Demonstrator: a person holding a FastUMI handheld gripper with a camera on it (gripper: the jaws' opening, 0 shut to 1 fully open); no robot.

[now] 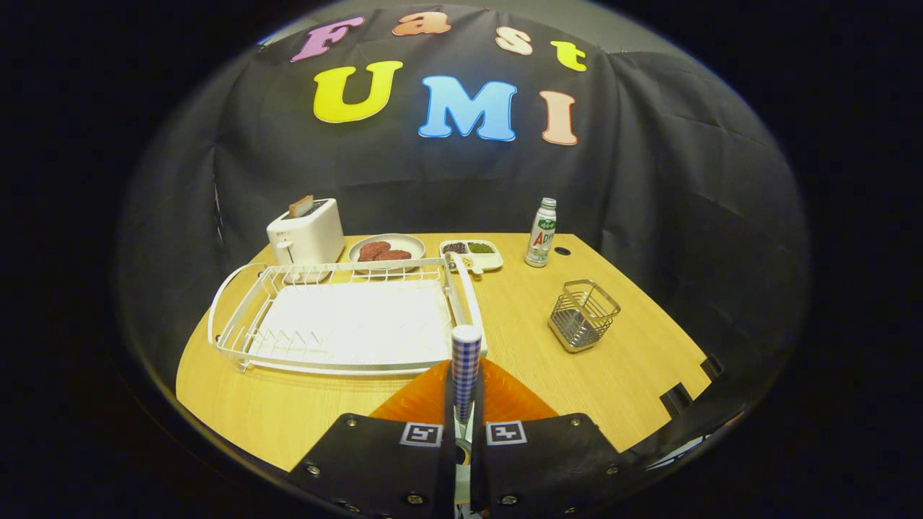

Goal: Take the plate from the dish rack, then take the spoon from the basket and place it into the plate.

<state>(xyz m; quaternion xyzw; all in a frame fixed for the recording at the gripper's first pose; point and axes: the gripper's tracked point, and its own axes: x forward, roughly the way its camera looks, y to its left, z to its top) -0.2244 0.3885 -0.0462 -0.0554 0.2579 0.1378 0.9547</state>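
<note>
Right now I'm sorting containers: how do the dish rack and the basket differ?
The dish rack is white, wide and low, lying left of the gripper, which is shut on a checked spoon handle over an orange plate. The basket is bare metal, small, tall and square, standing to the right. Both are wire and look empty.

Staged kitchen setup inside a recording booth, not a real home. Black cloth wall (685,180) hangs w/ creases behind a wooden table (634,375). On it, kitchen props: toaster (306,232) w/ bread in the slot, white dish rack (346,317), plate of patties (386,249), compartment tray (472,252), drink bottle (541,233), wire basket (583,314).
</note>
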